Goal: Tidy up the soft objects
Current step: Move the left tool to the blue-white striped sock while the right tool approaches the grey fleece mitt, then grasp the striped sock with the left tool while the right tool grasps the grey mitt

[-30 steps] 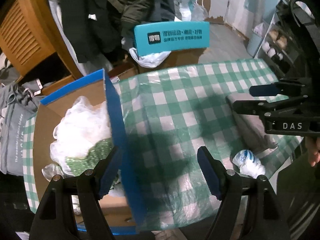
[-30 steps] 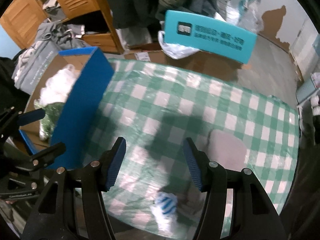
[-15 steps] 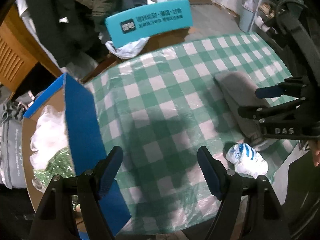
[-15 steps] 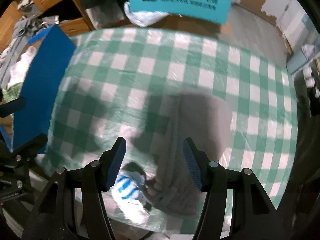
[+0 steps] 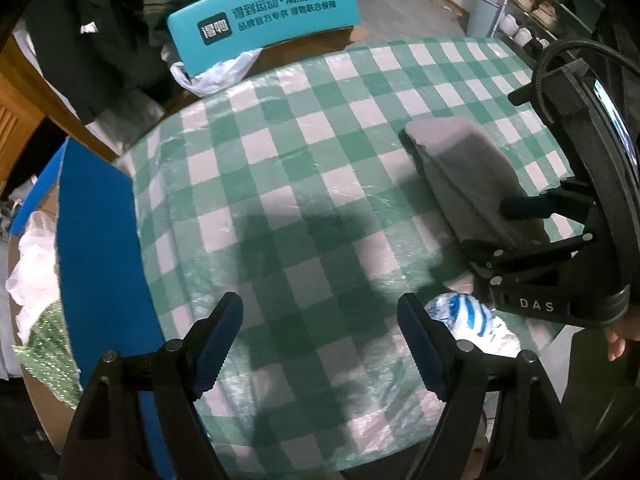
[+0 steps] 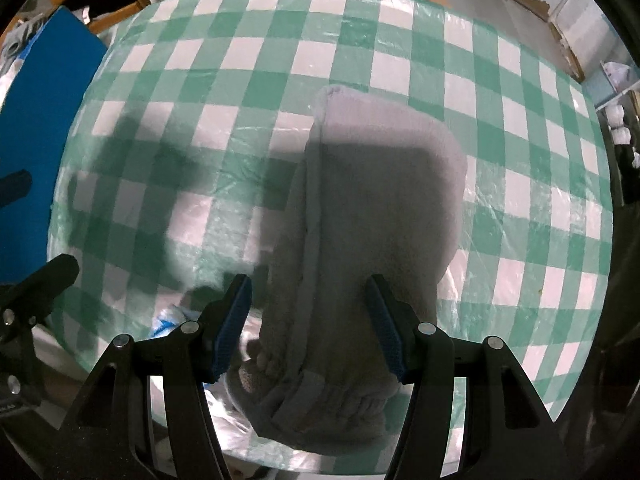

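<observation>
Right gripper (image 6: pixel 308 320) wide open, holding nothing, poised over near end of folded grey garment (image 6: pixel 372 216) lying centre to 6 o'clock on checked table (image 6: pixel 280 60); left gripper (image 5: pixel 320 340) also wide open, empty. Risk: pinching only the top fold, so garment unfolds on lift. Could also snag blue-white bag (image 5: pixel 472 320) at 7 o'clock beside it, or drag either off the near edge; blue box (image 5: pixel 96 248) waits at 9 o'clock.

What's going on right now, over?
Both claws open, empty. Right claw straddles folded grey garment. Left claw over bare tablecloth. Nothing blocking.
</observation>
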A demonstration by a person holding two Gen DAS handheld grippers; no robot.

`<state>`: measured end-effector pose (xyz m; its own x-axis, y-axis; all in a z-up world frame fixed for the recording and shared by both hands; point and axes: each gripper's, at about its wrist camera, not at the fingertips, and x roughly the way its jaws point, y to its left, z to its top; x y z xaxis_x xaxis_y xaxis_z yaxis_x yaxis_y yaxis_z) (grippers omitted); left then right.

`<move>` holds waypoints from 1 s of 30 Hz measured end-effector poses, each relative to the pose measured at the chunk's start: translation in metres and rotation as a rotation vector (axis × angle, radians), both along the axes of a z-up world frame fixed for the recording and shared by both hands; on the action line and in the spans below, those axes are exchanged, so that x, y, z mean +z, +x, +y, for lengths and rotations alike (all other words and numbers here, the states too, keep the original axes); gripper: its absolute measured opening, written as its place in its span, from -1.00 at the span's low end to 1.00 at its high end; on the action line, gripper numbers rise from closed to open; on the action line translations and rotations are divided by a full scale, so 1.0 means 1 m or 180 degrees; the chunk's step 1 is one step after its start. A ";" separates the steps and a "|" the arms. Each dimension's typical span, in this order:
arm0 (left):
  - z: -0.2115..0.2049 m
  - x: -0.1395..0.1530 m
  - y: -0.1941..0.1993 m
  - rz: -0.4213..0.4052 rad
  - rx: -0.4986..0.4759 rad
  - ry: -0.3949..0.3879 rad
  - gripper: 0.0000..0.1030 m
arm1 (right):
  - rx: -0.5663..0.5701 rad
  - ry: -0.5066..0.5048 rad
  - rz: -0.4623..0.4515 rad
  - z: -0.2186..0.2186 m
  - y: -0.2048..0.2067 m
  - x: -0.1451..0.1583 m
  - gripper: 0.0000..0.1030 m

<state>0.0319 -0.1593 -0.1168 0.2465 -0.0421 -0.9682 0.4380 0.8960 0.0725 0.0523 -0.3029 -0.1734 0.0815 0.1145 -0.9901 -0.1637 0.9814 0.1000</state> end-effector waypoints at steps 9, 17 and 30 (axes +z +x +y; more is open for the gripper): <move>-0.021 -0.007 -0.008 0.0131 -0.0068 -0.0058 0.57 | -0.0097 -0.0076 0.0031 -0.027 -0.008 -0.002 0.13; -0.045 -0.012 -0.023 0.0207 -0.0208 -0.0075 0.63 | -0.0334 0.0055 -0.0026 -0.057 -0.016 0.006 0.13; -0.070 -0.041 -0.036 0.0559 -0.0257 -0.0092 0.66 | -0.0576 0.0217 -0.0191 -0.111 -0.037 0.025 0.14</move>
<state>-0.0039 -0.2289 -0.1581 0.0685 -0.0834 -0.9942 0.5124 0.8580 -0.0367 0.0149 -0.4142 -0.1479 0.1656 0.1594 -0.9732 0.0070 0.9866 0.1627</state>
